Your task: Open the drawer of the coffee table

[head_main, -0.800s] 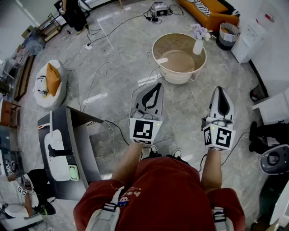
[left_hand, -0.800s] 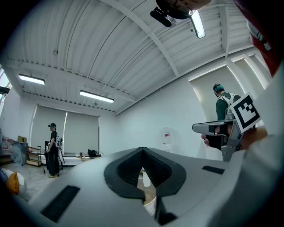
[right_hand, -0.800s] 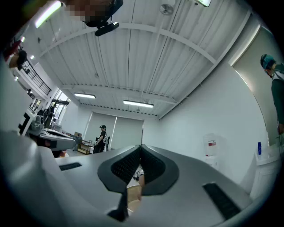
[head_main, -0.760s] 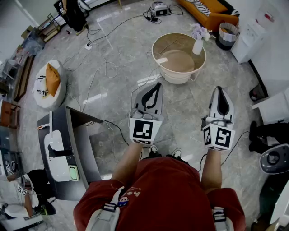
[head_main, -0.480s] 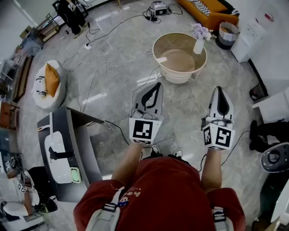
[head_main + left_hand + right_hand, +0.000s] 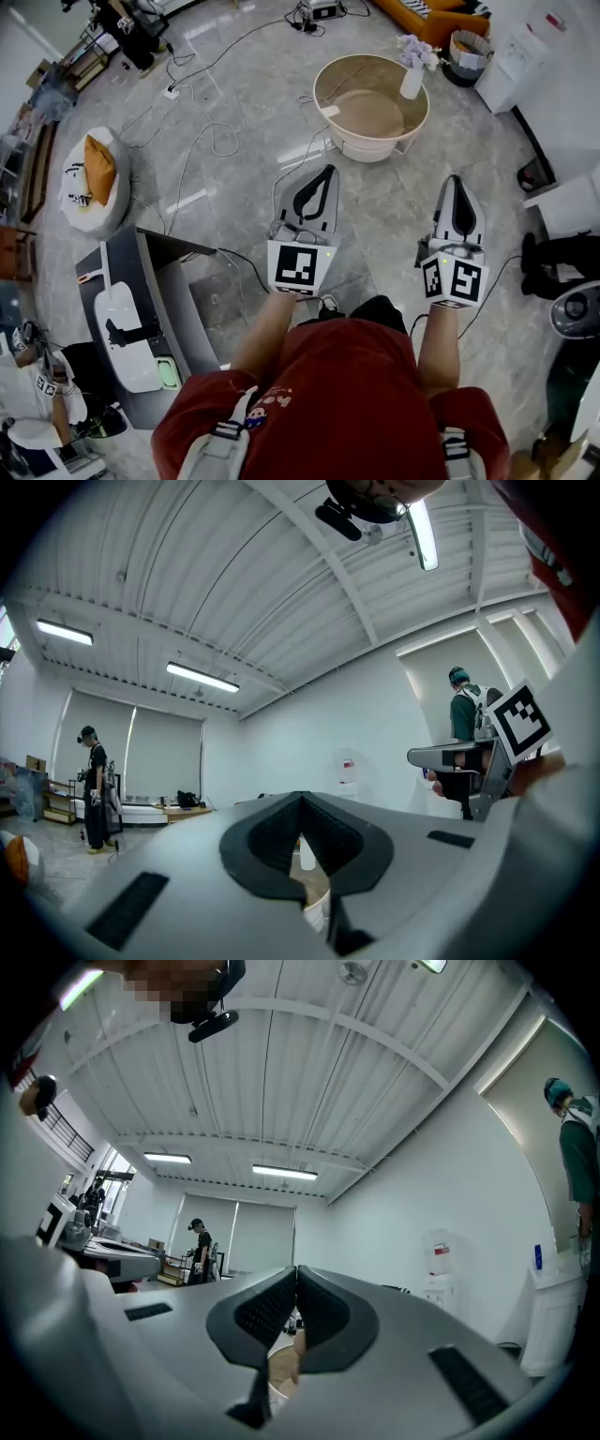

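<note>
The round beige coffee table (image 6: pixel 370 105) stands on the grey floor ahead of me, with a white vase of flowers (image 6: pixel 411 80) on its right side. No drawer shows from here. My left gripper (image 6: pixel 325 170) is held out level, short of the table's near rim, jaws together and empty. My right gripper (image 6: pixel 457 179) is out to the right of the table, also shut on nothing. In the left gripper view the closed left gripper (image 6: pixel 300 801) frames a sliver of the vase. The right gripper (image 6: pixel 296 1271) shows a sliver of the table's top below its closed tips.
A dark desk (image 6: pixel 155 281) with a white device stands close at my left. A white beanbag with an orange cushion (image 6: pixel 89 178) lies further left. Cables (image 6: pixel 211 131) trail over the floor. An orange sofa (image 6: pixel 422 19) and a basket (image 6: pixel 469 54) sit beyond the table. People stand in the room.
The head view has tilted slightly, so the table and floor things sit a little higher in the picture. Both grippers keep the same pose and stay shut.
</note>
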The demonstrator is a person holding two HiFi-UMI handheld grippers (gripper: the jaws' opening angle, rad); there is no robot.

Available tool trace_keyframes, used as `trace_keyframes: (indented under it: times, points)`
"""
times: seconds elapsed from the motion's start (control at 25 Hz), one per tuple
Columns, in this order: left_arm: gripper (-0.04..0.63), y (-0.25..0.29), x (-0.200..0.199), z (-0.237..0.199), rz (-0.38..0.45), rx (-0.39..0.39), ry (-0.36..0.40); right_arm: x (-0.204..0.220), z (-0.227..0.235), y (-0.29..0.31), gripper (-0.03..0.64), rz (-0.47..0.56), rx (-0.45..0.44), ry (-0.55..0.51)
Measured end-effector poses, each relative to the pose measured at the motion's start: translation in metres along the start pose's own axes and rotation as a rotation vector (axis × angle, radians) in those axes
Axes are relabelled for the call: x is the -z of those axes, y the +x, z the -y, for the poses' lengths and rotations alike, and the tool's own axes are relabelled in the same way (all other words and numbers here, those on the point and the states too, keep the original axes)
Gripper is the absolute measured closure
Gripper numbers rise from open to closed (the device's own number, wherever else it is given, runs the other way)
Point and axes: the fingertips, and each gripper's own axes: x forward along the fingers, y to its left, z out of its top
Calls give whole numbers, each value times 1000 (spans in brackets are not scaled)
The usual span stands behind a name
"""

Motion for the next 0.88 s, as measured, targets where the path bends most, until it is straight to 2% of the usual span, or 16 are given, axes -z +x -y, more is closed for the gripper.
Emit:
trace_keyframes:
  times: [0.12,0.24,0.32,0.48,0.6,0.72,0.88]
  points:
    - [591,9,9,-3,-24,17,-16,11,0,5,595,-23,6,0]
    - [591,33,14,-7,26,21,14,22,11,22,595,-34,15,3]
    - [591,54,19,-8,18,19,10,30,22,40,595,-36,18,7]
    - [591,105,29,-12,-35,10,5,46,49,86,595,-34,16,29]
    - [591,149,29,-21,4,-7,44,60,65,129,595,-37,-4,52]
    - [591,192,40,-25,-31,-20,-10,75,85,172,595,-59,-32,101]
    - [591,241,62,-25,-69,-34,1,95,108,218,595,-85,-63,128]
